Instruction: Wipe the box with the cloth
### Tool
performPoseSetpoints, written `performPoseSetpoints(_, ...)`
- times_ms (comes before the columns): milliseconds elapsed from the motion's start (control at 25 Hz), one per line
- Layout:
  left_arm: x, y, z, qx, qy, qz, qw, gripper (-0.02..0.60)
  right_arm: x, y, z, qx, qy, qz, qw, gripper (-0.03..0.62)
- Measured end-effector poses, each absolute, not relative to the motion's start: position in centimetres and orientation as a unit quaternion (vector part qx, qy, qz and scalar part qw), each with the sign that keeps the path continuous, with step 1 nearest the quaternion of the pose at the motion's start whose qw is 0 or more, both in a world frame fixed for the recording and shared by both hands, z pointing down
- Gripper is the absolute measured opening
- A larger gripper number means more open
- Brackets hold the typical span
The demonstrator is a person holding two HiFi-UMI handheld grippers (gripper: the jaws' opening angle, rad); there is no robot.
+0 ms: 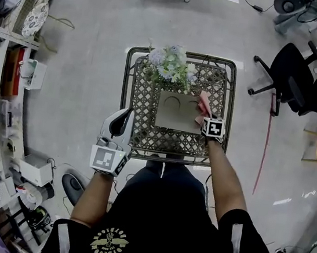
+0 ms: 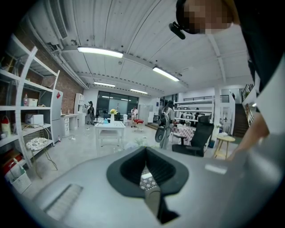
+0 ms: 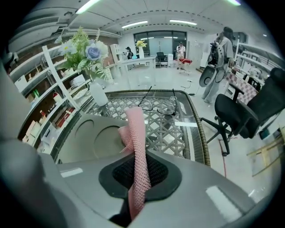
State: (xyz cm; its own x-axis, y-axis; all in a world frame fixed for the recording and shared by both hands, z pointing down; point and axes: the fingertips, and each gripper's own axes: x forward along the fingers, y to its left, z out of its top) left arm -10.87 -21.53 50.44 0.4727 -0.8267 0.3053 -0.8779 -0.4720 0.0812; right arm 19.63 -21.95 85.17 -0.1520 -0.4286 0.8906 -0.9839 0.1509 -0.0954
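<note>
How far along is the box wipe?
Done: the cloth is picked up and clamped in the right gripper. In hand: the cloth sits at the right edge of the box; contact can't be confirmed. Left: the rest of the box top, which shows no wiping either way. The left gripper is shut and empty, by the table's near left corner.

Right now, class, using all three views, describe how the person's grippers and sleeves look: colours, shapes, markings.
Both the left gripper and the right gripper have smooth silver-grey shells with a dark textured recess around the jaws. Each carries a cube with black-and-white square markers. No cables show. The person wears a black T-shirt whose short sleeves have white stripes.
</note>
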Motion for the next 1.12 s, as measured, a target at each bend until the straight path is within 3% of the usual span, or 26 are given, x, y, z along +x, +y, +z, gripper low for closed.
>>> performPoseSetpoints(360,-12.5,-20.6,48.5,0.847,-0.512,0.101,0.103,0.0,17.1,-20.2,81.4,0.522,-0.689,0.381,0.327,0.017)
performPoseSetpoints(880,-15.8,-19.1,47.3,0.836,-0.529,0.108,0.097,0.0,-0.2,-18.4,80.2,0.401,-0.765,0.413,0.29,0.017)
performPoseSetpoints(1120,-17.6,-17.8,47.9,0.829,-0.536,0.129,0.089,0.0,-2.9,-18.0,83.6,0.385,-0.75,0.416,0.341,0.017)
